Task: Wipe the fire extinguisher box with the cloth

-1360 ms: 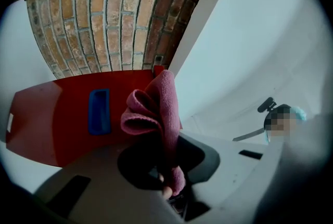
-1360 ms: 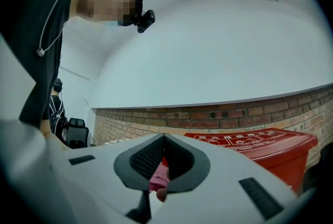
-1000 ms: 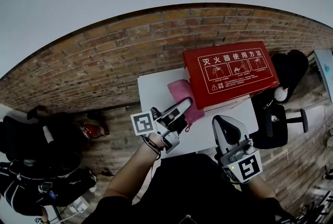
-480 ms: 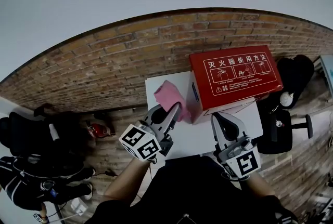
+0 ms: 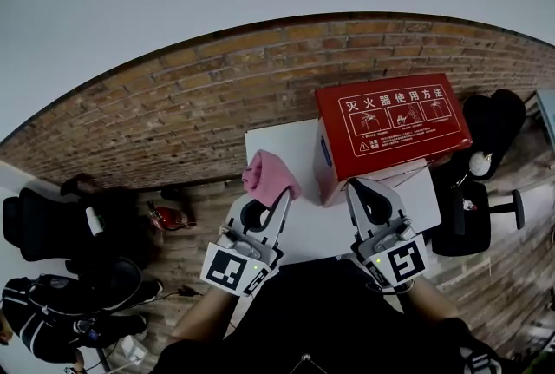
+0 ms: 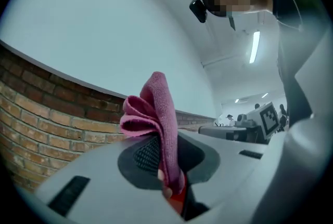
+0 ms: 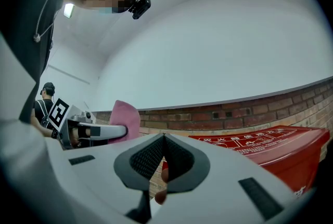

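The crumpled pink microfibre cloth (image 5: pixel 268 173) is pinched in the left tool (image 5: pixel 277 200), with most of the fabric bunched beyond the tips. That makes a soft wad to press against a surface rather than bare plastic. In the left gripper view the cloth (image 6: pixel 154 114) runs down between the two ribbed pads, which are clamped on it.

The red rectangular fire extinguisher box (image 5: pixel 390 125), with white instructions printed on its lid, lies on the white counter (image 5: pixel 276 142) against the brick wall (image 5: pixel 173 112). The cloth hangs near the box's left end but apart from it, so wiping does not look to have begun.

The right tool (image 5: pixel 368 190) hovers in front of the box with its pads pressed together on nothing – the right gripper view shows them meeting in a single seam (image 7: pixel 163 158). It is probably kept close to steady the box, since a light box could slide under a wiping stroke.
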The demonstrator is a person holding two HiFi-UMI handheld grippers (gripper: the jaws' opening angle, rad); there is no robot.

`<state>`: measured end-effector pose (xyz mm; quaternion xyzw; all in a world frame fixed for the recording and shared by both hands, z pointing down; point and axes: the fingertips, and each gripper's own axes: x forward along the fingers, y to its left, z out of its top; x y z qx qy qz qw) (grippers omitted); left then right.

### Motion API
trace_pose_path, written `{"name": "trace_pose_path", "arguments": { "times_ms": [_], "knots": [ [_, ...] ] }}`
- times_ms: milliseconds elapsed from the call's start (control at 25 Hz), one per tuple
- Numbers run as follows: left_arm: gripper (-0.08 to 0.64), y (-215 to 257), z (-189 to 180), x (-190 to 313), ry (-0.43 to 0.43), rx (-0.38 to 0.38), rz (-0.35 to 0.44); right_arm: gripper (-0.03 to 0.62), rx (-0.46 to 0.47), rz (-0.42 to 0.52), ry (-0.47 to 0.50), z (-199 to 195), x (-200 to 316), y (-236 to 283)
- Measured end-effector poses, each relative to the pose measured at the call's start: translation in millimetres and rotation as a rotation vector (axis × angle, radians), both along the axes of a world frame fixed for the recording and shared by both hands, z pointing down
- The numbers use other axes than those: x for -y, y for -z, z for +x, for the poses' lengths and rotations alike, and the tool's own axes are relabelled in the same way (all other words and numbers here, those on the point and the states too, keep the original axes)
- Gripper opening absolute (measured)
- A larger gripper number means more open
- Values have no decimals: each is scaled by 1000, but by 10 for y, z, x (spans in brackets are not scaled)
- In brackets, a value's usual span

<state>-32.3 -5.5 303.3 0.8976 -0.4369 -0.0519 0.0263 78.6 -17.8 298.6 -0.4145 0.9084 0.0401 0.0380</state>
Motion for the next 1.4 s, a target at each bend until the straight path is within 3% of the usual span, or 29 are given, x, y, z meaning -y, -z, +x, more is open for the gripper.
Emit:
{"name": "trace_pose_path", "arguments": {
  "times_ms": [280, 520, 1400],
  "knots": [
    [92, -53, 21, -85, 28, 82, 32, 20, 25, -63, 5, -10, 25, -15],
    [92, -29, 97, -173, 41, 175, 105, 20, -24, 12, -10, 7, 64, -4],
    [92, 8, 221, -256, -9, 192, 132, 20, -38, 4, 34, -56, 28, -38]
  ]
}}
